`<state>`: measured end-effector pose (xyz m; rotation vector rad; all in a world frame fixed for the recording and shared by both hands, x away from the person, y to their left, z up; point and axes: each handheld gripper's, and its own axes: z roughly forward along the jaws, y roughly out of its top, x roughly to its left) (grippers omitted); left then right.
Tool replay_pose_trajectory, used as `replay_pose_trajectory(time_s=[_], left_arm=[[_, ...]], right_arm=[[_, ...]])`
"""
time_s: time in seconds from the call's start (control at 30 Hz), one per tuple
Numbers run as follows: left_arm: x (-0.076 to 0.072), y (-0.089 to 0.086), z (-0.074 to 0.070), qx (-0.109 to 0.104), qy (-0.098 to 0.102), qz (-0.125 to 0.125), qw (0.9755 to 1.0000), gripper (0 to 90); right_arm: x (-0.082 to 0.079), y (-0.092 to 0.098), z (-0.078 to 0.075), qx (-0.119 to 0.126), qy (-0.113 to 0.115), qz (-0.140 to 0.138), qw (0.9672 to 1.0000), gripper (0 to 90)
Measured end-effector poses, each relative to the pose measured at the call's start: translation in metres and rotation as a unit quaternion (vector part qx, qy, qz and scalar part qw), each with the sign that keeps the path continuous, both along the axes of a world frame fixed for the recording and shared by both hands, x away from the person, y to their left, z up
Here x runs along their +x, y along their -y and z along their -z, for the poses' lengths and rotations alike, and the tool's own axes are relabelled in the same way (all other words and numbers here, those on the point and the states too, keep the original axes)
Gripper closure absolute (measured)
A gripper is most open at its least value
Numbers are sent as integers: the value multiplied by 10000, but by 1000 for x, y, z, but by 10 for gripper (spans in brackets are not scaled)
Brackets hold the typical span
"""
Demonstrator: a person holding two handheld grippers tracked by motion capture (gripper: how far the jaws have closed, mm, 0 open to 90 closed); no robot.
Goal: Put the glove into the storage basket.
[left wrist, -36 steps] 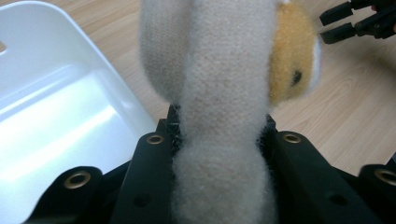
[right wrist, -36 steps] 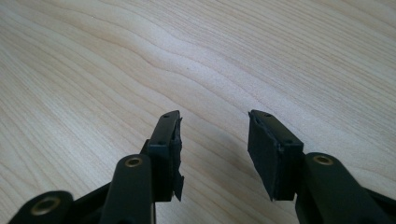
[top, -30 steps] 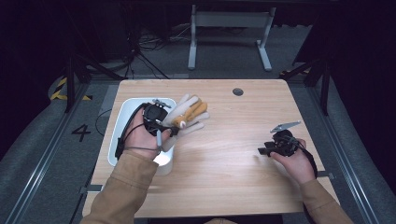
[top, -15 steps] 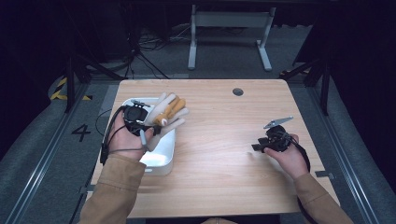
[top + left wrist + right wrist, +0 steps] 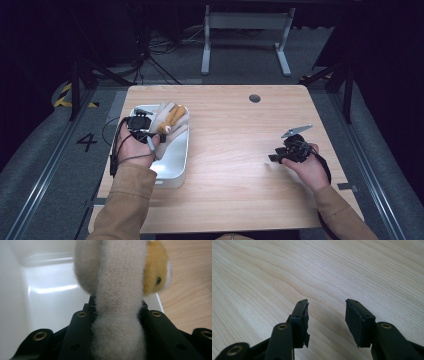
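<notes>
Left gripper [image 5: 156, 131]: pinching soft toy [image 5: 170, 119] over tray [image 5: 172, 165] | Right gripper [image 5: 326, 312]: spread, idle | Toy: likely light, squashy; narrow middle grips best

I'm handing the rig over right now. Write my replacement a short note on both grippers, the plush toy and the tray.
Left gripper: shut on the plush toy, held above the white tray.
Right gripper: open, holding nothing, low over bare wooden table.
Done: toy is gripped and brought over the tray.
Left: probably lower it into the tray and release; it has not been let go yet.
</notes>
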<state>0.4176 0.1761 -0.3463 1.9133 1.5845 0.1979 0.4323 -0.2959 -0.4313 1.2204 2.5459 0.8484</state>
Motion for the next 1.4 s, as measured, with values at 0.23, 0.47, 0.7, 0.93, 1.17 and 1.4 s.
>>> replay_pose_trajectory(time_s=[0.23,0.47,0.7,0.93,1.17,1.4], left_arm=[[9,-2,18,-155,-68,-269,9995,695],[19,-4,31,-80,-243,-450,9987,692],[24,-4,49,-127,-384,-652,9971,689],[24,-5,57,-69,-495,-739,9960,683],[27,-5,62,-164,-670,-776,9946,678],[31,-3,68,-181,-1004,-834,9913,669]], right_arm=[[0,0,1,-14,2,25,10000,536],[-1,1,2,-34,-10,13,10000,534],[-1,2,3,-17,-8,29,10000,533],[-1,2,4,-26,-17,18,10000,531],[-1,1,5,-56,-32,21,10000,528],[-1,2,6,-60,-22,4,10000,524]])
